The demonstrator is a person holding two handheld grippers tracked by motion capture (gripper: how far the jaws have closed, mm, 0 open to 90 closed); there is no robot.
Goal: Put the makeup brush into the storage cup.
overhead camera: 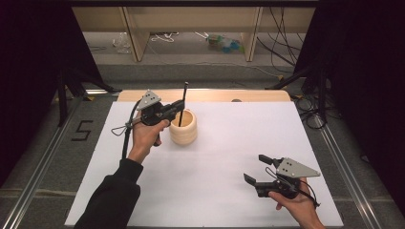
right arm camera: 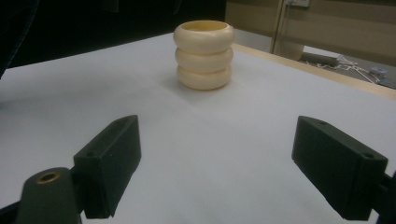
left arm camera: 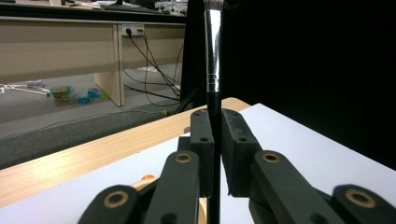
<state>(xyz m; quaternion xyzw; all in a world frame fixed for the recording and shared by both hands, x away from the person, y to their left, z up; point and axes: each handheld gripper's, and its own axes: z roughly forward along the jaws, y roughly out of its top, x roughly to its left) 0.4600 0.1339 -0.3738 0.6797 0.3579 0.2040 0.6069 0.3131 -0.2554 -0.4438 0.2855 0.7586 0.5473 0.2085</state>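
the left gripper view shows a silver ferrule and bristle tip on the makeup brush (left arm camera: 213,70), details too small to read from above. the left gripper (overhead camera: 177,110) clamps the brush's black handle upright, its lower end over the ribbed cream cup (overhead camera: 183,127). the right gripper (right arm camera: 215,163) hovers near the table's (overhead camera: 229,143) front right, jaws wide, holding nothing.

The left hand (overhead camera: 143,136) reaches in from the bottom with a dark sleeve (overhead camera: 112,200) on its forearm, holding the left gripper (overhead camera: 177,109) raised at the far left of the table; its jaws stand clamped together on a thin upright brush (left arm camera: 213,93); the right hand (overhead camera: 298,202) sits low at the near right, bare at the wrist; the right gripper (overhead camera: 255,169) points leftward, jaws spread wide with nothing between them.
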